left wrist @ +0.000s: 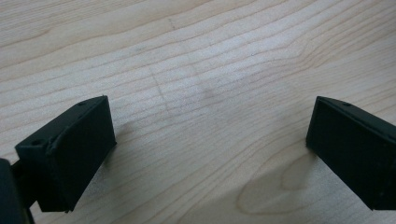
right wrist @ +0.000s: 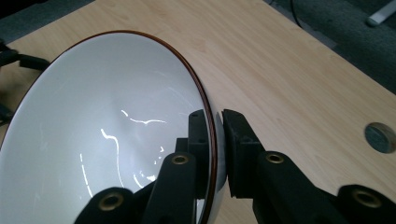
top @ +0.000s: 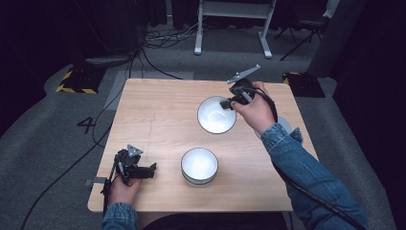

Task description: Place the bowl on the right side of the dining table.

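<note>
A white bowl (top: 216,115) with a thin dark rim sits right of the table's middle, tilted toward the camera. My right gripper (top: 231,102) is shut on its far right rim; in the right gripper view one jaw is inside the bowl (right wrist: 102,140) and the other outside, the rim pinched between them at my right gripper (right wrist: 215,140). A second white bowl (top: 199,166) stands near the front edge. My left gripper (top: 152,169) rests low at the front left, open, pointing toward that bowl. In the left gripper view its jaws stand wide apart over my left gripper (left wrist: 210,140) and bare wood.
The wooden table (top: 158,105) has a round cable hole (right wrist: 379,136) near the right gripper. Grey carpet, cables (top: 95,139) and a white desk frame (top: 234,19) lie beyond the table.
</note>
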Tool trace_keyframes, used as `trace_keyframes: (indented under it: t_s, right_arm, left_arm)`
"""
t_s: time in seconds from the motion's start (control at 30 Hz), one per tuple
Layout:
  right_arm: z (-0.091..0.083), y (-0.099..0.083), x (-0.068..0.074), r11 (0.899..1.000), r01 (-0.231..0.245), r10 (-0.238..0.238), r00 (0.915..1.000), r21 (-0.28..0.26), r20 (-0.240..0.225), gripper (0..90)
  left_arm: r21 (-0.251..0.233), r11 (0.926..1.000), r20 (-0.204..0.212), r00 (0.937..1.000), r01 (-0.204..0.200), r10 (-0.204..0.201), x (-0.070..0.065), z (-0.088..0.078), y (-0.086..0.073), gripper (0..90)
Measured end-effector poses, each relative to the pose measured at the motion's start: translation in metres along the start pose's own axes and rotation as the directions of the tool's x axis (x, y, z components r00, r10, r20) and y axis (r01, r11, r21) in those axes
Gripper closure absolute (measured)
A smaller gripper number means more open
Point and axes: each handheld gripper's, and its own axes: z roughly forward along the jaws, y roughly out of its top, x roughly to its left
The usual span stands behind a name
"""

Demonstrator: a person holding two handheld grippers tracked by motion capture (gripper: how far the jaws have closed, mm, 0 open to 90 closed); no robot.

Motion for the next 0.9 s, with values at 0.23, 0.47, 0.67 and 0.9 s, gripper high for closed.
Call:
trace_keyframes:
  t_s: [0.23, 0.47, 0.67, 0.9]
  right_arm:
    - [-0.010, -0.007, -0.035, 0.996, -0.088, 0.088, 0.9941, -0.008, 0.064, 82.0]
    - [-0.019, -0.016, -0.063, 0.988, -0.152, 0.153, 0.9813, -0.021, 0.117, 82.0]
    - [-0.028, -0.023, -0.087, 0.980, -0.198, 0.197, 0.9639, -0.010, 0.180, 82.0]
    - [-0.042, -0.035, -0.113, 0.971, -0.237, 0.234, 0.9424, -0.016, 0.239, 81.9]
  left_arm:
    - [-0.001, 1.0000, 0.000, 1.0000, 0.001, -0.001, 0.000, 0.000, 0.000, 1.4]
    - [-0.001, 1.0000, 0.000, 1.0000, 0.001, -0.001, 0.000, 0.000, 0.000, 1.4]
    - [0.000, 1.0000, -0.001, 1.0000, 0.003, -0.003, 0.000, 0.000, 0.000, 1.4]
    - [-0.001, 1.0000, -0.001, 1.0000, 0.004, -0.004, 0.000, 0.000, 0.000, 1.4]
